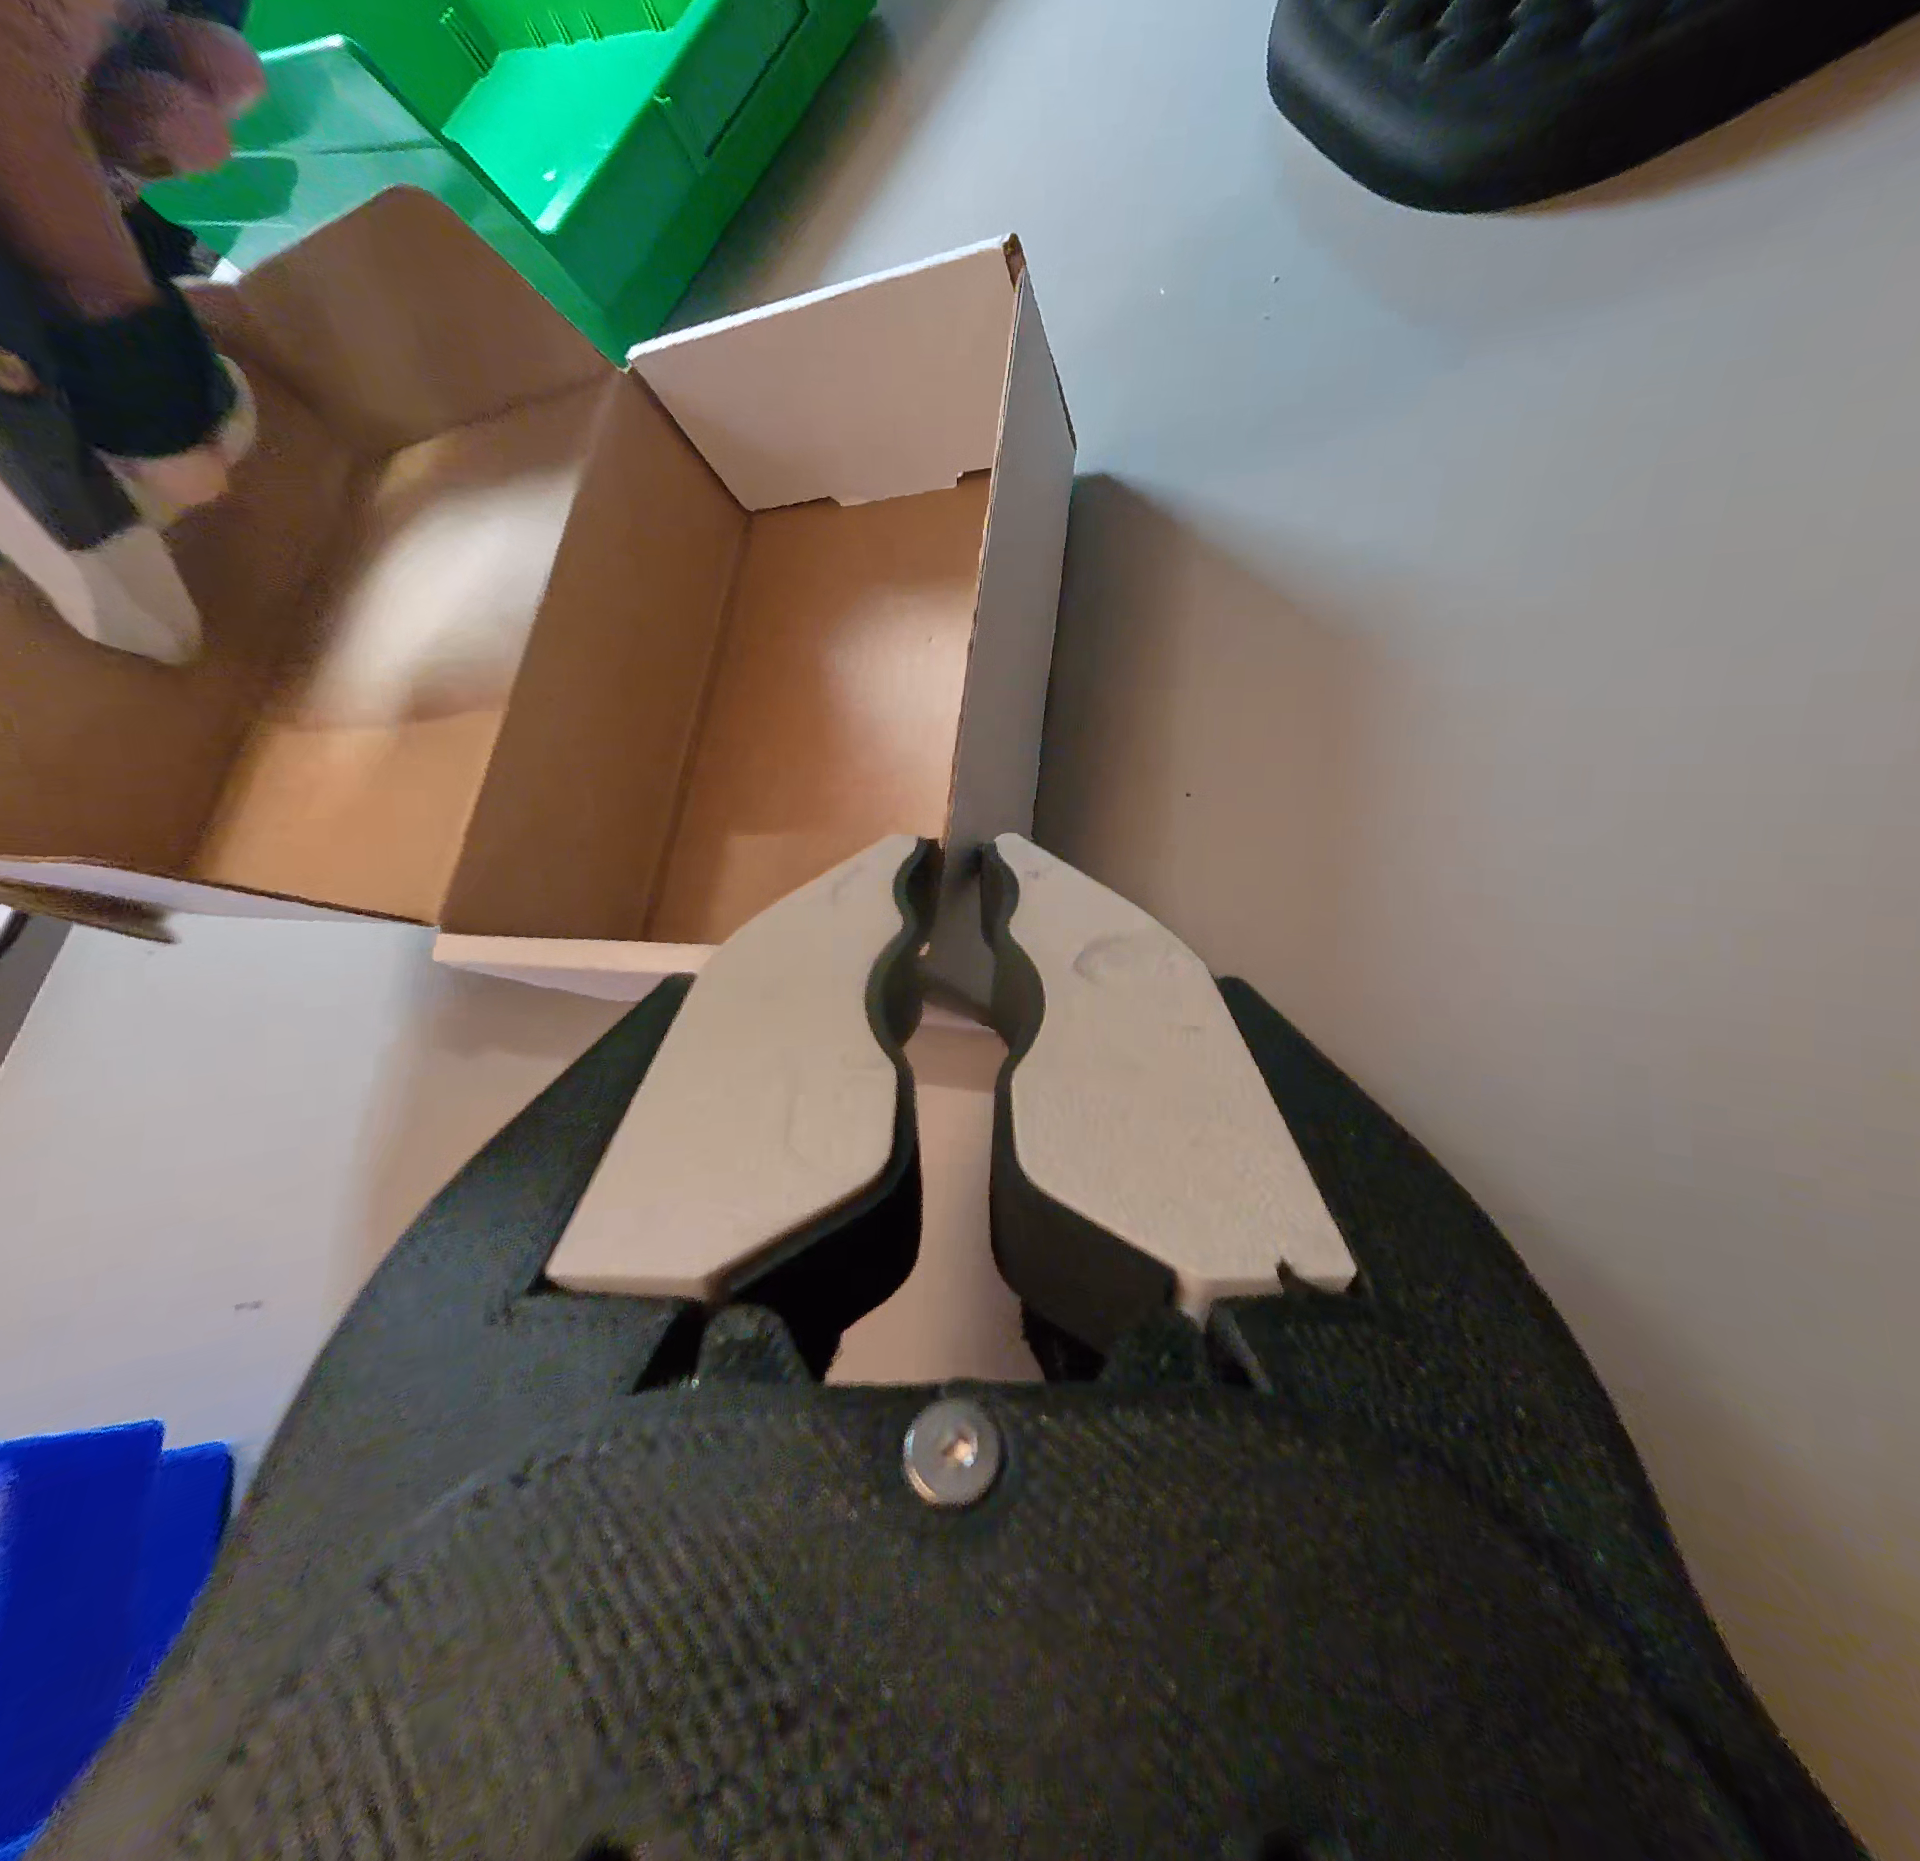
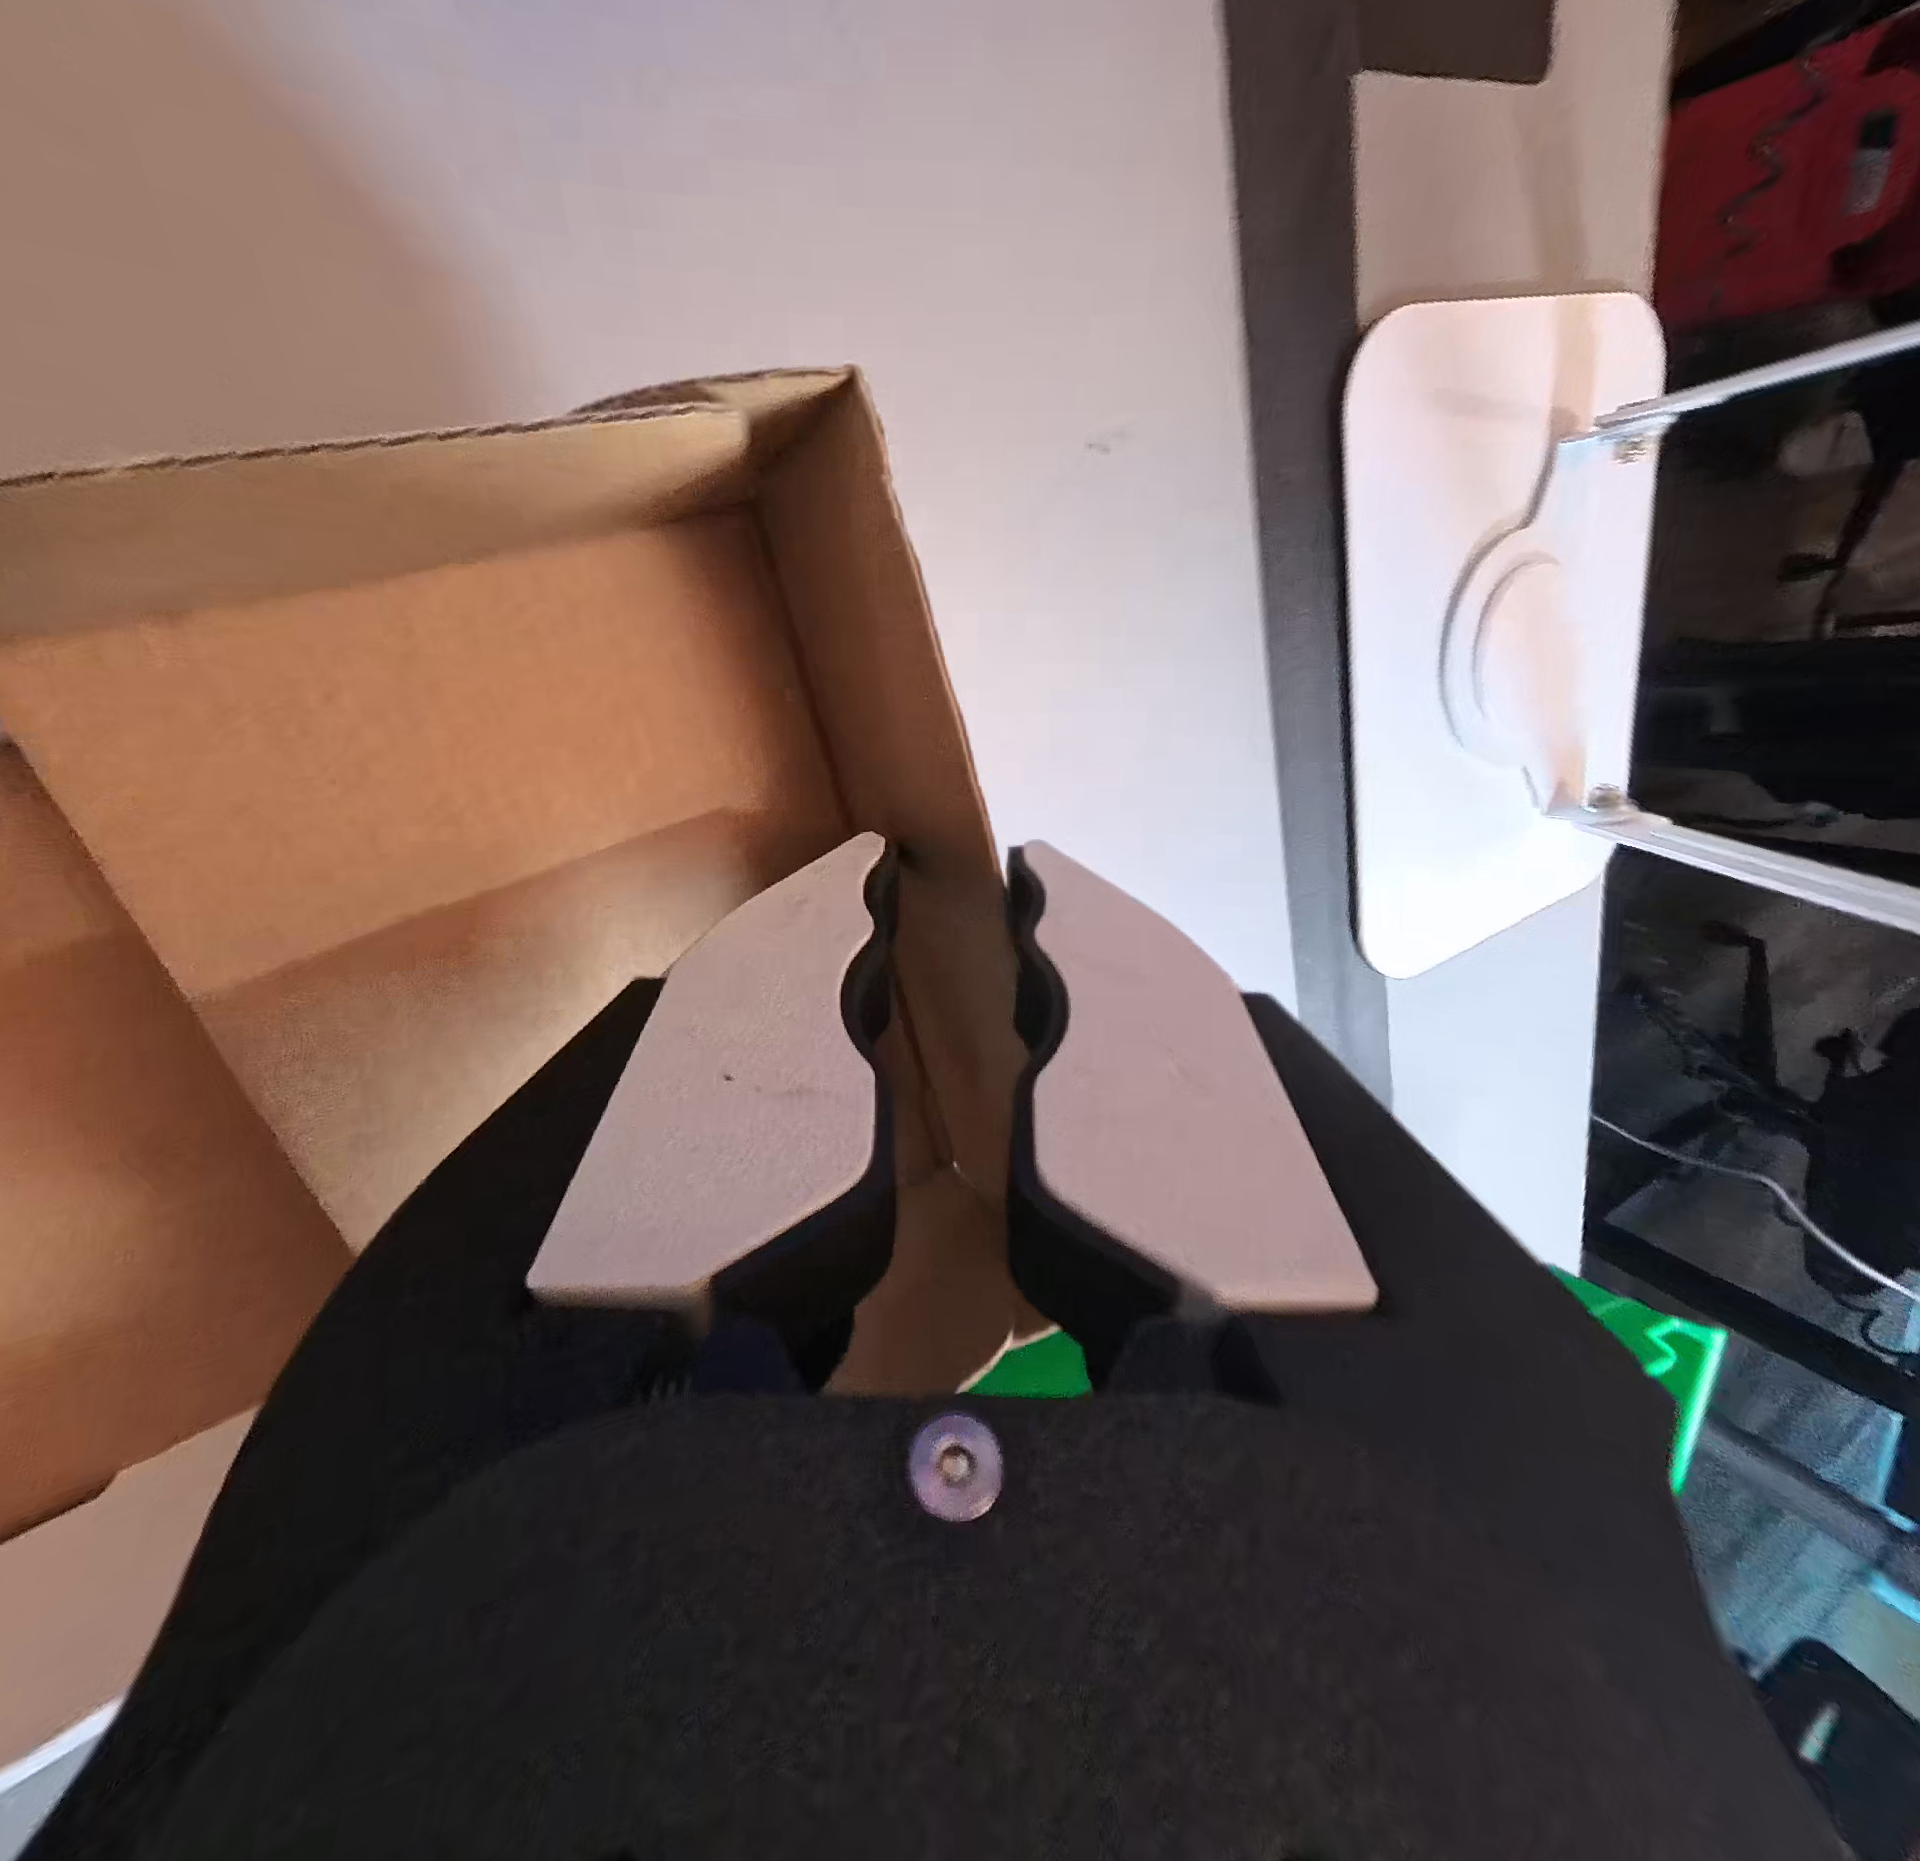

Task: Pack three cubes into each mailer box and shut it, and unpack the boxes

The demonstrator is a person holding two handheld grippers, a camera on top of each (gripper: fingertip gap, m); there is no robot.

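A mailer box [image 1: 582, 668], white outside and brown inside, stands open on the white table. No cube shows inside it. My left gripper [image 1: 961, 855] is shut on the box's upright right side wall [image 1: 1023, 564] at its near end. The box's lid [image 1: 416, 336] is open at the far left. My right gripper [image 1: 177, 533] shows blurred over the lid, held by a hand. In the right wrist view, my right gripper [image 2: 951, 855] is closed around the lid's side flap [image 2: 883, 616], with the lid's brown inside [image 2: 416, 720] to its left.
A green plastic bin [image 1: 623, 118] stands just behind the box. A black ribbed pad [image 1: 1558, 66] lies at the far right. A blue object [image 1: 94, 1562] is cut off at the near left. The right wrist view shows a grey post [image 2: 1299, 564], a white plate [image 2: 1496, 616] and dark screens [image 2: 1766, 668]. My right fingertips sit around 20 cm from my left ones. To reach the grey post [image 2: 1299, 564] in a straight line is about 15 cm for my right fingers, about 40 cm for my left.
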